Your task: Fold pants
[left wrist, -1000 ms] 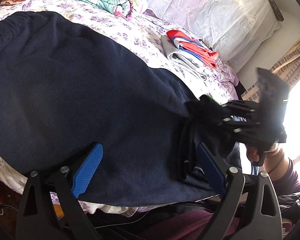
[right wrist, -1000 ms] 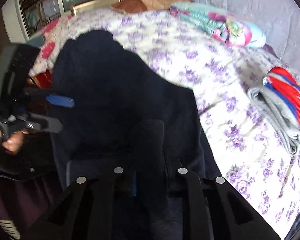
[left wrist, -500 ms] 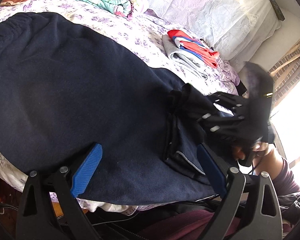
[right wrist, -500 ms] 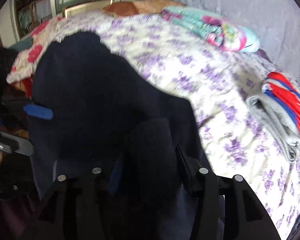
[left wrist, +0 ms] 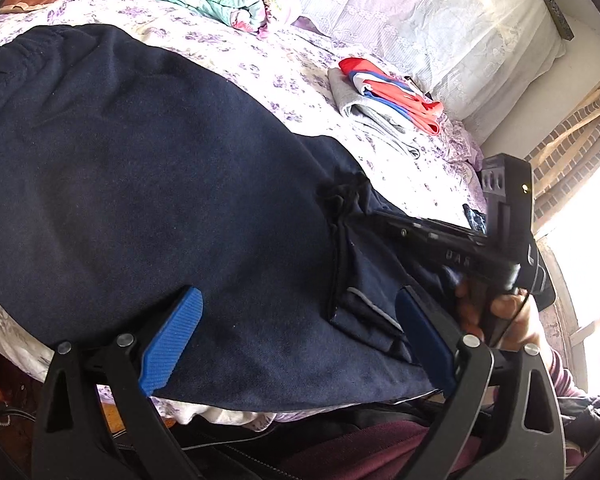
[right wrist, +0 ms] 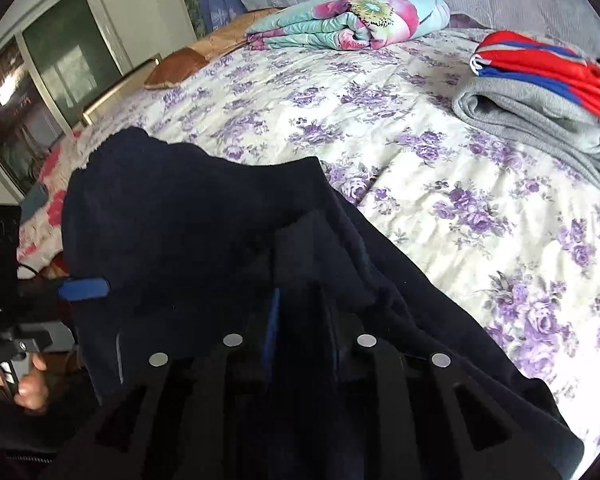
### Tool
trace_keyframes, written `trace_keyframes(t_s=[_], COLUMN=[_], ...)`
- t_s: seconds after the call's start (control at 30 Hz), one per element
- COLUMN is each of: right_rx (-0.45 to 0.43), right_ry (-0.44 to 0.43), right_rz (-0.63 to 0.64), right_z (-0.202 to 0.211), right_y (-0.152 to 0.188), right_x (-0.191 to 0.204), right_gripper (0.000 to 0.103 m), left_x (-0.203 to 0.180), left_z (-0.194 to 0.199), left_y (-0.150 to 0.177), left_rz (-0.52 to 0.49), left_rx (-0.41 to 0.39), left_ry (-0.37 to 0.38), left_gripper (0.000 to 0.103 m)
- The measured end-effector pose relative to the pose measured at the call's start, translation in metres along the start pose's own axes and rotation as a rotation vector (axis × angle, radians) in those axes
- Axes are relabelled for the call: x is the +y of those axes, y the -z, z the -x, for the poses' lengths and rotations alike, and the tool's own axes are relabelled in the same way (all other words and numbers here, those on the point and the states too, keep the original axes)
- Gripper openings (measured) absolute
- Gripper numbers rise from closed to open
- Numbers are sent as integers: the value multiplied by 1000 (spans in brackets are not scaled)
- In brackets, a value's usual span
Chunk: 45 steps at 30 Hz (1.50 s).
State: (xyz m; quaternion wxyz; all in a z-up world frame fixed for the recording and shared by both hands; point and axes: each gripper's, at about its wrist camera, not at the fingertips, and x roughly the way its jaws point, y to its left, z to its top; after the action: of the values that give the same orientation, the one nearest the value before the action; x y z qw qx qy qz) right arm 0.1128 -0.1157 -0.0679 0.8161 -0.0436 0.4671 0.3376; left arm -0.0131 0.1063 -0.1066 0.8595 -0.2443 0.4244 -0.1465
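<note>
Navy pants (left wrist: 148, 184) spread across a bed (left wrist: 300, 64) with a purple-flowered sheet, waistband toward the far left, one bunched end near the bed's front edge. Left gripper (left wrist: 300, 332) poised over the fabric, blue pads (left wrist: 172, 336) wide apart, nothing between them. Right gripper (right wrist: 300, 320) just closed narrow on a raised fold of the pants, dark cloth pinched between its fingers.

Seen only from the left wrist: the right gripper's black body (left wrist: 460, 248) from the side, a hand (left wrist: 504, 316) around its handle, a lace-covered pillow (left wrist: 440, 20), a brick-patterned curtain (left wrist: 572, 152). Seen only from the right wrist: a window (right wrist: 32, 92) beyond the bed, the left gripper's handle (right wrist: 4, 344) in a hand. Common to both: a rolled floral quilt (right wrist: 348, 20) and a folded grey and red-blue stack (right wrist: 540, 92).

Embossed marking on the right gripper's side, too small to read.
</note>
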Motion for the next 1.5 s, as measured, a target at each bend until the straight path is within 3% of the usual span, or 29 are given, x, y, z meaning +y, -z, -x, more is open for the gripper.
trace_keyframes(t_s=[0.17,0.23,0.27,0.37,0.43,0.5,0.6,0.63,0.7,0.97,1.03,1.13,1.17,1.23,1.27,1.3,1.33,1.37,1.4,1.5], right_rx=[-34,-51,-53,33,-32,-123,-314,-368,-426,-479,-490,-481,-475,-471,-477,-487,-499,-512,-527,-577], right_ry=[-25,-88,-103,-16,-6,-36,-75,-87,-111,-115,-115,-118,-122,-114,-108,-100,-89,-80,-66,3], right_rz=[10,27,49,75,73,52,31,21,-4,-41,-66,-101,-107,-113,-116,-123,-132,-142,-152,-182], right_z=[25,40,42,15,21,45,87,99,114,134,135,134,134,134,136,138,141,144,148,163], right_y=[8,15,19,33,38,40,53,58,68,104,106,108,108,108,110,111,114,117,120,132], right_x=[14,26,30,34,36,42,52,54,57,59,52,43,41,39,38,35,33,29,25,10], right_gripper=[28,43,46,49,49,50,65,72,72,72,72,72,72,72,72,72,72,72,72,72], left_x=[2,6,10,36,66,98,140,145,145,124,121,139,145,146,144,139,131,122,111,67], left_z=[10,20,27,60,81,90,81,77,73,65,61,49,47,48,48,47,46,46,49,66], left_y=[2,4,4,6,4,3,0,-3,-11,-29,-34,-39,-41,-47,-48,-49,-50,-50,-49,-51], left_rz=[7,23,39,138,243,364,531,544,550,499,458,490,514,539,542,529,499,453,402,243], left_rx=[-3,-22,-38,-121,-183,-191,-186,-188,-218,-269,-241,-229,-233,-256,-270,-277,-281,-285,-296,-356], left_ry=[-3,-8,-13,-11,-19,-17,77,97,95,81,24,48,68,124,124,87,60,41,12,-61], left_gripper=[94,94,94,94,96,97,97,98,98,95,76,66,67,86,86,81,60,46,23,23])
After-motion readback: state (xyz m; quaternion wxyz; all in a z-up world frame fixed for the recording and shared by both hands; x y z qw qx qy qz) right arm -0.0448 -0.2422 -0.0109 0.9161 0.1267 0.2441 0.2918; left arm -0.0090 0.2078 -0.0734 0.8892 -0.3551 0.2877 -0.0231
